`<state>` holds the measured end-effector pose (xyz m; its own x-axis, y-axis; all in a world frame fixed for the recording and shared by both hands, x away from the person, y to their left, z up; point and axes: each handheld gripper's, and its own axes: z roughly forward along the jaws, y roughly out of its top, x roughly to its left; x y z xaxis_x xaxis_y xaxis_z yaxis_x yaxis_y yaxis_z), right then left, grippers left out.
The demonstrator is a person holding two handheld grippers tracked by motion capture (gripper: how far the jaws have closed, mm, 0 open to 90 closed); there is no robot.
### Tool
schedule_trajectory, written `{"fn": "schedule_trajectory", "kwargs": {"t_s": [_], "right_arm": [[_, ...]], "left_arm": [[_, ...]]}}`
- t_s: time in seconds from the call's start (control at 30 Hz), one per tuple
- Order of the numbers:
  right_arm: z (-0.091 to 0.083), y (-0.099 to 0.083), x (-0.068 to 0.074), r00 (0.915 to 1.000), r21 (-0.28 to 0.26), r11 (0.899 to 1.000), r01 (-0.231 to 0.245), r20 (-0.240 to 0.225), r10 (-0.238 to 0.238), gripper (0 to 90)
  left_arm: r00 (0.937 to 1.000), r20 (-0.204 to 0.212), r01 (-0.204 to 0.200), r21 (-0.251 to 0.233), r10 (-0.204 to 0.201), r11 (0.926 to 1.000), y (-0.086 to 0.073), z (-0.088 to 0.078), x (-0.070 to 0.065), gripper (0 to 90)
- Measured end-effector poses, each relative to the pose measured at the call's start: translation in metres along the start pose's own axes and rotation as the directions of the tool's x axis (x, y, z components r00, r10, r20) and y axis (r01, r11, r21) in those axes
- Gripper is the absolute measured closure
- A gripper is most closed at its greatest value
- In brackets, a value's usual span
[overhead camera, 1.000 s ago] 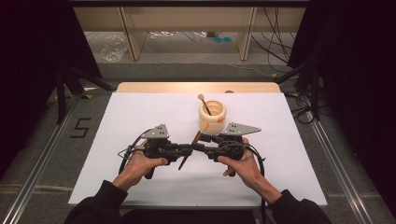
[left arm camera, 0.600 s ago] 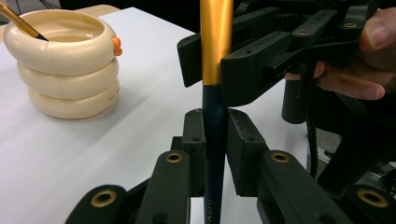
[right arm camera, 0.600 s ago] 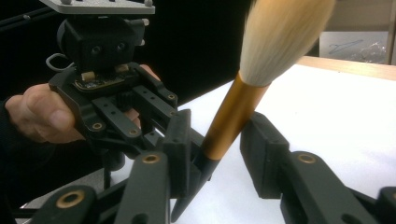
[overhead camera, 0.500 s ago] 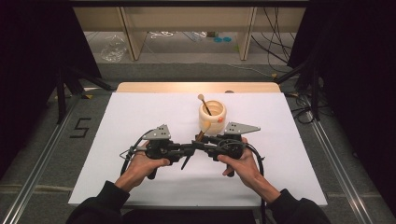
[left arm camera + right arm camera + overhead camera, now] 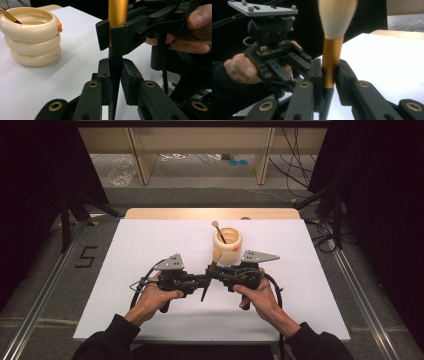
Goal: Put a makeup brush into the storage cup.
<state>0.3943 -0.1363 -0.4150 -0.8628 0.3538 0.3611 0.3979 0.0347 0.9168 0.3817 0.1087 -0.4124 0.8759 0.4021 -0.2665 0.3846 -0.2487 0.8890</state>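
In the high view, low in the centre of the frame, the left hand-held gripper [image 5: 204, 281] and the right hand-held gripper [image 5: 212, 272] are meeting tip to tip over the white desk [image 5: 150, 240], both clamping a makeup brush [image 5: 216, 256] just below the cream holder [image 5: 227, 241]. In the left gripper view, its jaws are pinching the brush's dark handle [image 5: 114, 75] at lower centre. In the right gripper view, its jaws are squeezing the gold ferrule [image 5: 331, 62], bristles [image 5: 337, 17] rising at upper centre.
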Motion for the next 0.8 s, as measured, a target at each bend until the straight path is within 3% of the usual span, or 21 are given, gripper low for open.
{"fn": "schedule_trajectory", "kwargs": {"t_s": [0.17,0.5,0.6,0.7,0.8], "right_arm": [[0.0019,0.0006,0.0016,0.9998,-0.008,1.0,0.018,-0.001,-0.018,77.7],[0.0028,0.0014,0.0025,1.0,-0.003,1.0,-0.003,-0.003,0.003,77.8],[0.0036,0.0017,0.0012,0.9997,-0.015,1.0,0.026,0.001,-0.026,77.8],[0.004,0.0017,0.0023,0.9998,-0.006,1.0,0.018,-0.005,-0.018,77.8],[0.0043,0.0022,0.0028,0.9991,-0.002,0.999,0.042,0.0,-0.042,77.8]], "left_arm": [[0.9999,0.0,0.011,-0.005,-0.011,0.9999,0.0003,0.0019,-0.0022,77.8],[0.9999,-0.007,0.016,-0.009,-0.016,0.9998,0.0006,0.002,-0.0021,77.3],[0.9999,-0.005,0.011,-0.008,-0.011,0.9999,0.0006,0.0018,-0.0018,77.3],[0.9999,-0.014,0.008,0.004,-0.008,1.0,-0.0001,0.0033,-0.0025,73.5],[0.9997,-0.022,-0.011,0.024,0.012,0.9996,0.0002,0.0024,-0.0017,67.5]]}}
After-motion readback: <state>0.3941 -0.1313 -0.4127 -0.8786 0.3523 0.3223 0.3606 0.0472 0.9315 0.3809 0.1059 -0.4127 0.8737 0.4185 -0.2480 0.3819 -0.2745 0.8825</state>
